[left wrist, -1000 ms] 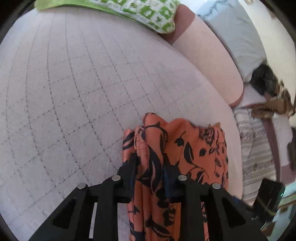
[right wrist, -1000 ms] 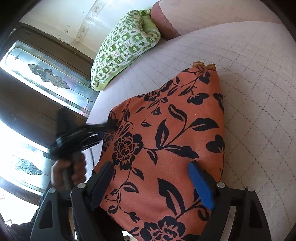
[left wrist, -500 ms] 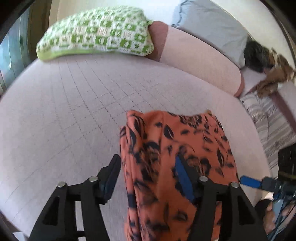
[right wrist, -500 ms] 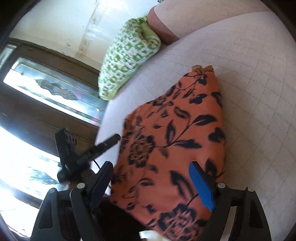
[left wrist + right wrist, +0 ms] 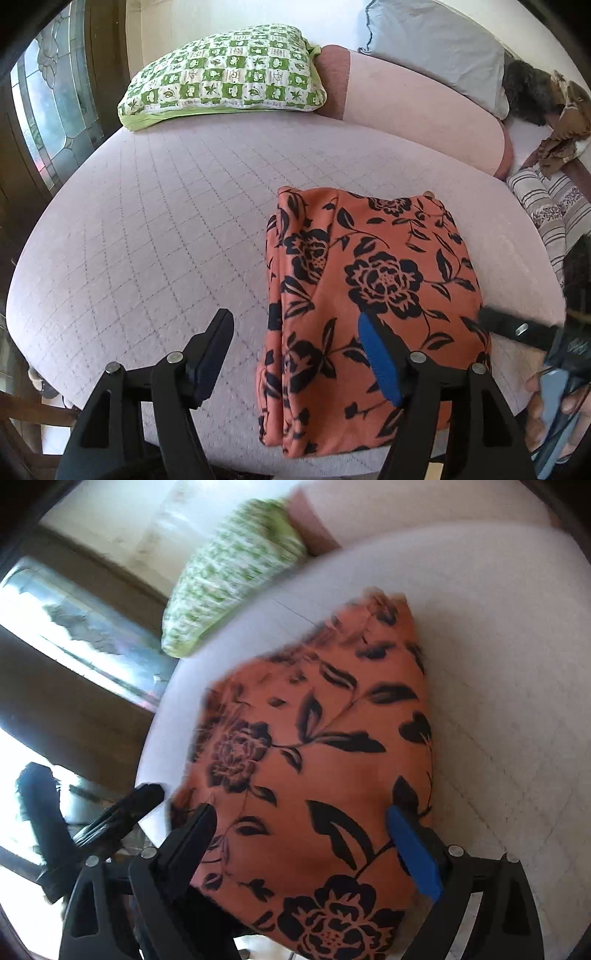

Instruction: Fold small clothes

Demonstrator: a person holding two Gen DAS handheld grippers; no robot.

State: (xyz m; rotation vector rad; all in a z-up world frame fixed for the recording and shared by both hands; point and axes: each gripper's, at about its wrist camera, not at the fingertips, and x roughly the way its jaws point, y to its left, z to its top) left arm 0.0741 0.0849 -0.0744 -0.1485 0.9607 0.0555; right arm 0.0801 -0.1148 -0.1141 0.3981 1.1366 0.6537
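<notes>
A quilted pale bed [image 5: 155,229] filled the room's centre. A green checked pillow [image 5: 225,77] lay at its far edge beside a pink bolster [image 5: 417,107], with a grey pillow [image 5: 436,44] behind. A striped cushion [image 5: 550,210] sat to the right. Leaded glass [image 5: 51,107] in dark wood stood left, admitting bright daylight; the wall [image 5: 122,517] was pale.

Matt orange floral cloth garment [image 5: 373,280] on quilted stitched mattress cover [image 5: 166,221], woven cotton-like green pillow [image 5: 229,74], matt black plastic gripper fingers [image 5: 210,347].
</notes>
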